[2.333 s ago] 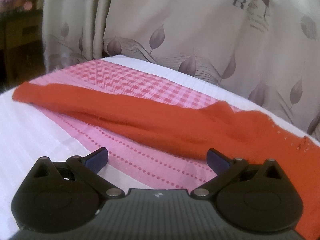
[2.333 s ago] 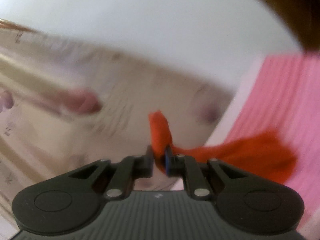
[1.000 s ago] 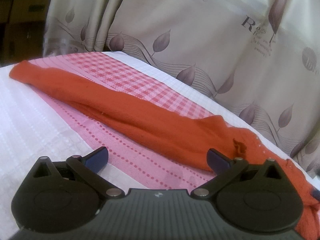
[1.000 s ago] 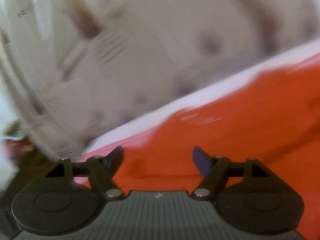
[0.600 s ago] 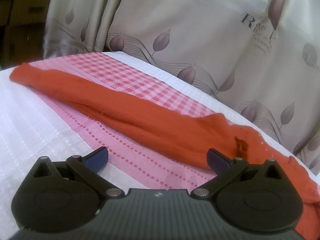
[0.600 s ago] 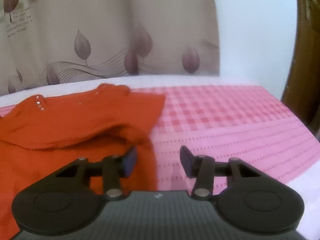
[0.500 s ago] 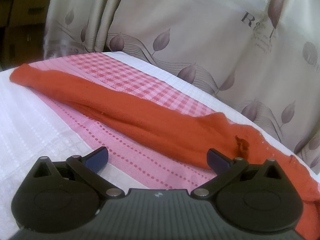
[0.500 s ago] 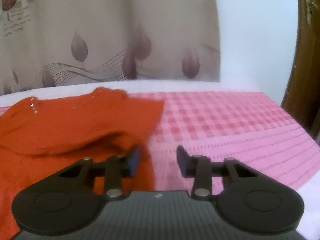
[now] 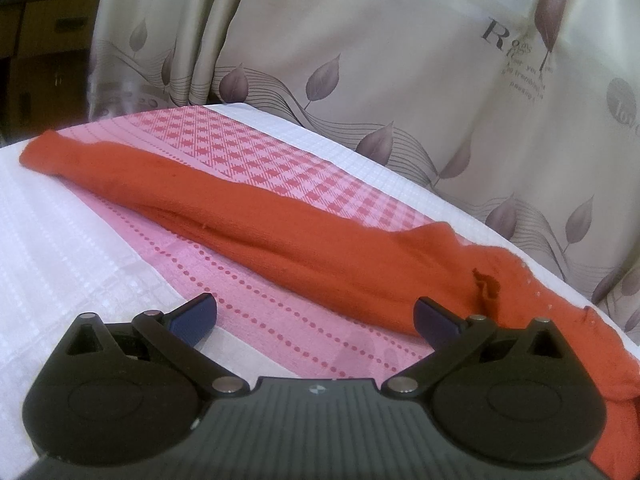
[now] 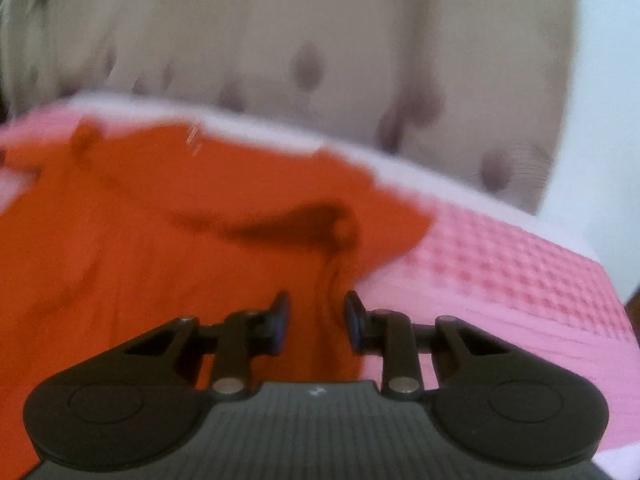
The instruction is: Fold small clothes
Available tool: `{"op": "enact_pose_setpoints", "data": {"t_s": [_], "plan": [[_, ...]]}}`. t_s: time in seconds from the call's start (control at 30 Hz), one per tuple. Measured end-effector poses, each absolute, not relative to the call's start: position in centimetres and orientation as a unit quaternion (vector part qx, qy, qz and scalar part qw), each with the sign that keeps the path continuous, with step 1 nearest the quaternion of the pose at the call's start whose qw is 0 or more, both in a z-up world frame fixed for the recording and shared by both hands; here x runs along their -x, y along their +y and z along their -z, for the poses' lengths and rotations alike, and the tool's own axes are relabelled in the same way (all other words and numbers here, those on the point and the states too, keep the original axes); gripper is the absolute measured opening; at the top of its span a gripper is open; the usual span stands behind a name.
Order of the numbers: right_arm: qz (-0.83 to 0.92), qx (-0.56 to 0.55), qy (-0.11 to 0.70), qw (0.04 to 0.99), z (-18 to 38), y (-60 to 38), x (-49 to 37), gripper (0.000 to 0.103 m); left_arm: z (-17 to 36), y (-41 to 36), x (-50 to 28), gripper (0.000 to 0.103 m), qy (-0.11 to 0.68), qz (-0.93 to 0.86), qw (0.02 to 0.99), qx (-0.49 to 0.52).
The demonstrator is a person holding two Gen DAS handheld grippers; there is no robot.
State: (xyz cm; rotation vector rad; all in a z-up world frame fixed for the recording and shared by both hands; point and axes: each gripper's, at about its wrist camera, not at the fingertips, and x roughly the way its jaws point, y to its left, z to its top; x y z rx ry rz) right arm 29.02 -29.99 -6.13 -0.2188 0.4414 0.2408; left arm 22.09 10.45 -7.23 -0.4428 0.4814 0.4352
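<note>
An orange knit garment [image 9: 280, 224] lies on the pink and white cloth; a long sleeve stretches to the far left and the body lies at right. My left gripper [image 9: 314, 314] is open and empty, hovering in front of the sleeve. In the blurred right wrist view the garment [image 10: 160, 240] spreads left and centre. My right gripper [image 10: 316, 312] is partly open, its fingers either side of a raised fold at the garment's right edge, apart from it.
The pink checked cloth [image 9: 256, 148] covers a white surface [image 9: 60, 240] and also shows in the right wrist view [image 10: 520, 280]. A beige leaf-print curtain [image 9: 400, 80] hangs right behind. Brown furniture [image 9: 44, 32] stands at far left.
My right gripper let go of the garment, swung around and came down over its right edge, with the jaws narrowing. My left gripper stayed open and nearly still.
</note>
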Motion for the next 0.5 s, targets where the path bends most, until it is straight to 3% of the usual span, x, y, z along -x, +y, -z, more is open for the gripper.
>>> {"op": "enact_pose_setpoints", "data": {"t_s": [0.23,0.33,0.5], "plan": [[-0.036,-0.043,0.191,0.98,2.5,-32.9,-34.9,0.029,7.2,10.4,-22.1,0.103,0.235,-0.212,0.924,0.215],[-0.043,-0.002,0.222,0.974,3.0,-31.3,-37.3,0.029,7.2,10.5,-22.1,0.103,0.235,-0.212,0.924,0.216],[-0.071,0.215,0.253,0.941,6.3,-27.1,-33.7,0.028,7.2,10.4,-22.1,0.103,0.235,-0.212,0.924,0.216]]}}
